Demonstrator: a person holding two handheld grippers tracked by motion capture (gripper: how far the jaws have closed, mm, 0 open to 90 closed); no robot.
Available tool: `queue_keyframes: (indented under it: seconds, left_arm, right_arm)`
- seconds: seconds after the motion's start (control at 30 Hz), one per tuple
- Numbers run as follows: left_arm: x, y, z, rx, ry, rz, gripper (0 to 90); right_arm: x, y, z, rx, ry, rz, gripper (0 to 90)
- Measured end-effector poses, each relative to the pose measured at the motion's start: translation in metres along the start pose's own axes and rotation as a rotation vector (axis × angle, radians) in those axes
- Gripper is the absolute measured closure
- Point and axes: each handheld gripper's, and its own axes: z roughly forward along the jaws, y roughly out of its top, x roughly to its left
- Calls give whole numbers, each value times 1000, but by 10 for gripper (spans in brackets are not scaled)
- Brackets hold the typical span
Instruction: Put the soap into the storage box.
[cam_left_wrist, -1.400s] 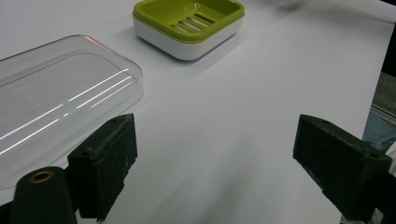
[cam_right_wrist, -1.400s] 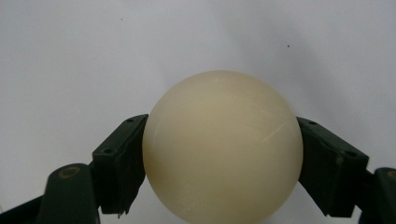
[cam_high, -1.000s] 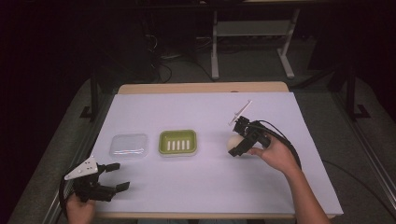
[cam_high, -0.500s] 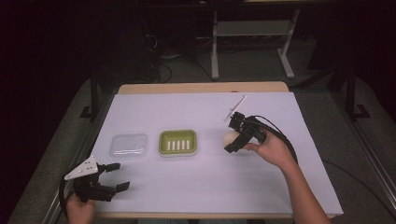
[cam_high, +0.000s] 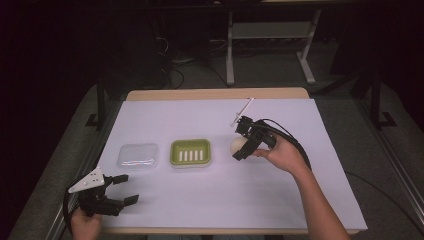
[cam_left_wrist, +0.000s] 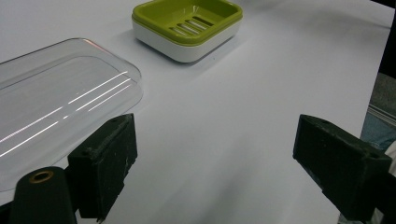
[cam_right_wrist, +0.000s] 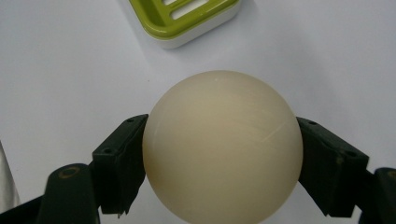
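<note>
Cream soap ball (cam_right_wrist: 222, 147): clamped between both jaws of the right tongs (cam_high: 242, 144), just right of the green soap dish (cam_high: 190, 152) and, by the look of it, at or barely above the tabletop (cam_high: 270, 195); cannot tell which. Judged as pickup done, placement into the dish not yet done; dish tray bare, slots showing. Largest first: tabletop wide and white, with open room across the near half and between dish and ball, so a short clear sideways path; far edge and right edge well apart from the right hand (cam_high: 283, 154). Clear lid (cam_high: 137, 155) lying flat just left of the dish, apart from it, untouched, likely the last step. Left tongs (cam_high: 120, 189) spread apart, gripping nothing, resting near the front left corner, close to the tabletop's near edge, lid ahead of them. Small white stick (cam_high: 243, 110) beyond the right tongs, out of the way.
</note>
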Motion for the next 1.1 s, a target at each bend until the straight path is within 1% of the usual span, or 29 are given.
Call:
queue_keyframes:
  seconds: [0.17, 0.43, 0.5, 0.57, 0.67, 1.1]
  left_arm:
    - [0, 0, 0, 1, -1, 1, 129]
    - [0, 0, 0, 1, -1, 1, 129]
    - [0, 0, 0, 2, -1, 2, 129]
    - [0, 0, 0, 1, -1, 1, 129]
    - [0, 0, -1, 1, -1, 0, 129]
    - [0, 0, -1, -4, 1, 0, 129]
  right_arm:
    - [2, 8, 0, 2, 1, -12, 227]
    - [4, 17, 1, 2, 2, -19, 226]
    - [4, 21, 0, -1, 1, -35, 226]
    - [5, 22, -1, 3, 1, -28, 227]
    - [6, 28, -2, -3, 4, -39, 226]
    - [9, 45, 0, 4, 7, -67, 227]
